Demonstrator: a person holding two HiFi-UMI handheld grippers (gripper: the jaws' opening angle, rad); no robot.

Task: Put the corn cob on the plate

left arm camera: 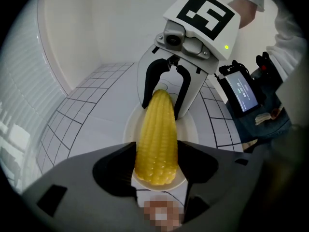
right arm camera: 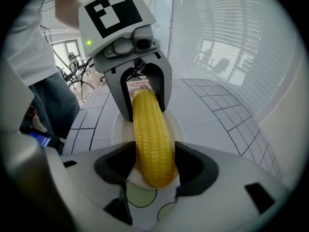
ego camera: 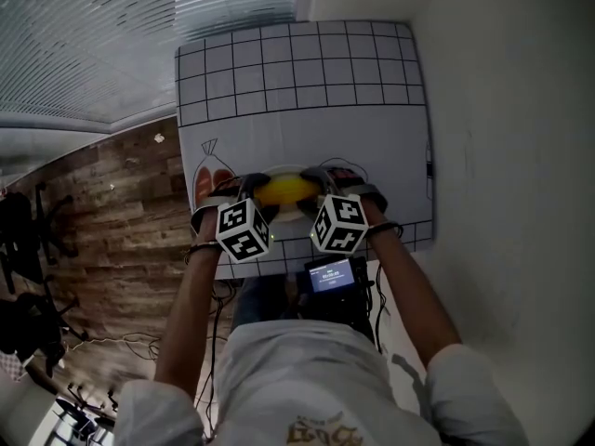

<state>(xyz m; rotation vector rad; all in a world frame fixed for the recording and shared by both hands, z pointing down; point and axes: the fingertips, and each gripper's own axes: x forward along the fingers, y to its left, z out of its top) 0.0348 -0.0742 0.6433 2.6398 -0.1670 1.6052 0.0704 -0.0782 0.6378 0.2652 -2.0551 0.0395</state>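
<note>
1. Grip on the left: in the head view the left gripper [ego camera: 249, 191] sits just left of centre, and its own view shows both jaws pressed on the sides of one end of the corn cob [left arm camera: 155, 137]. Keep that pressure light and even, because the kernels are ridged and the cob tapers.
2. Middle of the frame: the cob spans the gap between the two grippers, directly over the white plate [left arm camera: 189, 129]. Whether its underside already touches the plate cannot be told, so lower it slowly and keep it level, with neither end dipping first.
3. The cob looks about as long as the plate is wide. It should be centred so that no end overhangs the rim.
4. Right of centre: the right gripper [ego camera: 325, 188] is likewise clamped on the other end, with the cob filling the gap between its jaws. Both hands need to descend together so the cob does not twist.
5. Release probably works best once the weight rests on the plate. Spread both pairs of jaws fully, then lift straight up, since a round cob will likely roll if brushed sideways.
</note>
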